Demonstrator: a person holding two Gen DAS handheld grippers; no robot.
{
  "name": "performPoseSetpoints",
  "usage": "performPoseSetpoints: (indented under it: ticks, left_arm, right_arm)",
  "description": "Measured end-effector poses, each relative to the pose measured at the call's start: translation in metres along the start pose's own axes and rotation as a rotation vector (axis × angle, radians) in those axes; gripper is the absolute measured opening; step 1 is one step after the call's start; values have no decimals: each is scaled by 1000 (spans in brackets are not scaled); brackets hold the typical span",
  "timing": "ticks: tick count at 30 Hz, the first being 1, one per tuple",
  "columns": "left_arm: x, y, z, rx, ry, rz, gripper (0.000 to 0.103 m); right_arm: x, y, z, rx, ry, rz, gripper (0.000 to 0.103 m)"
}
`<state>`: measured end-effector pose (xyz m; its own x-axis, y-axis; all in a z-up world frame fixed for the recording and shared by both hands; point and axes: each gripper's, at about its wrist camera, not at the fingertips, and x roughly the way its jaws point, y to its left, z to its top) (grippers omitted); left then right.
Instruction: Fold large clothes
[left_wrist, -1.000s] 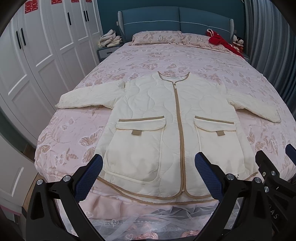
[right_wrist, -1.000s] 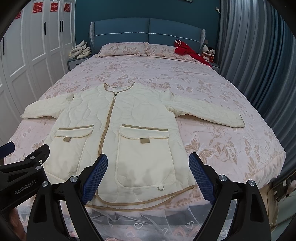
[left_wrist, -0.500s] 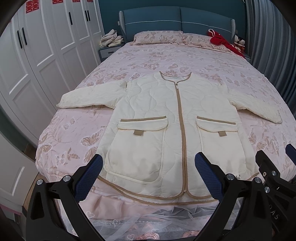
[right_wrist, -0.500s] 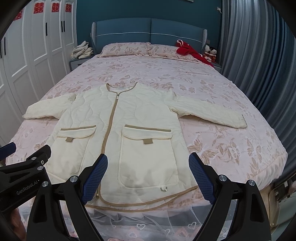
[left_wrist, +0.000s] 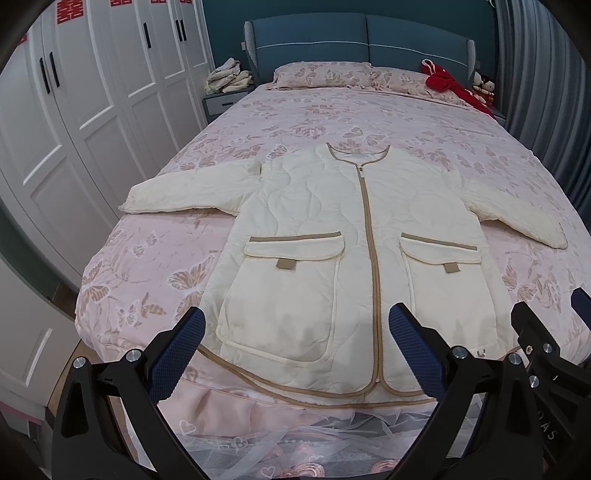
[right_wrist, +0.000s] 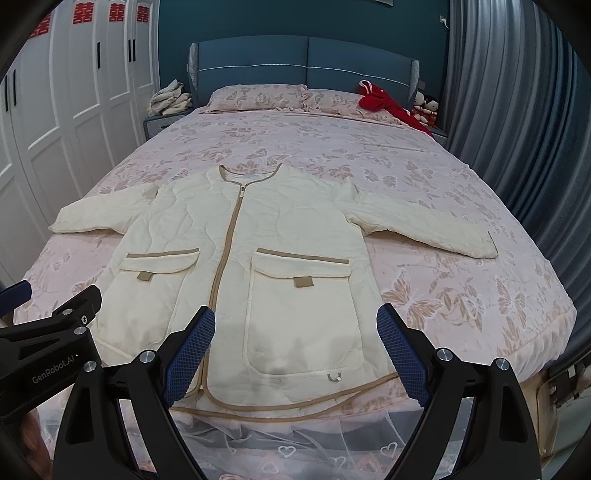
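Note:
A cream quilted jacket (left_wrist: 332, 236) with tan trim and two front pockets lies flat, zipped, sleeves spread, on the pink floral bed (left_wrist: 147, 258). It also shows in the right wrist view (right_wrist: 266, 258). My left gripper (left_wrist: 297, 354) is open and empty, hovering over the hem near the jacket's left pocket. My right gripper (right_wrist: 295, 354) is open and empty, above the hem by the right pocket. Each gripper's body shows at the edge of the other's view.
White wardrobe doors (left_wrist: 74, 110) run along the left. A blue headboard (left_wrist: 362, 40), pillows (left_wrist: 321, 72) and a red garment (left_wrist: 454, 86) are at the far end. Grey curtains (right_wrist: 517, 129) hang on the right. A nightstand holds folded cloths (left_wrist: 229, 77).
Both grippers have drifted slightly back and down, so the jacket sits a little higher and farther in both views. Both stay open and empty.

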<state>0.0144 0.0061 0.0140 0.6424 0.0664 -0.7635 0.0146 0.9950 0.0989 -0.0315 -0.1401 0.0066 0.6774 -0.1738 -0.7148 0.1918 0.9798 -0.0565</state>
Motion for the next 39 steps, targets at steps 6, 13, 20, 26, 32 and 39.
performPoseSetpoints:
  ticks: [6, 13, 20, 26, 32, 39]
  left_arm:
    - [-1, 2, 1, -7, -4, 12, 97]
    - [-2, 3, 3, -4, -10, 23, 97]
    - [-2, 3, 3, -4, -9, 23, 97]
    - [-1, 4, 4, -1, -6, 25, 97]
    - [3, 3, 7, -2, 3, 26, 97]
    - [14, 2, 8, -10, 22, 10, 97]
  right_arm:
    - [0, 0, 1, -3, -1, 4, 87]
    - [0, 1, 2, -4, -3, 3, 87]
    - [0, 1, 2, -2, -2, 3, 87]
    - [1, 0, 4, 4, 3, 7, 87]
    - [6, -4, 7, 15, 23, 18, 87]
    - [17, -19, 8, 39, 37, 29, 87]
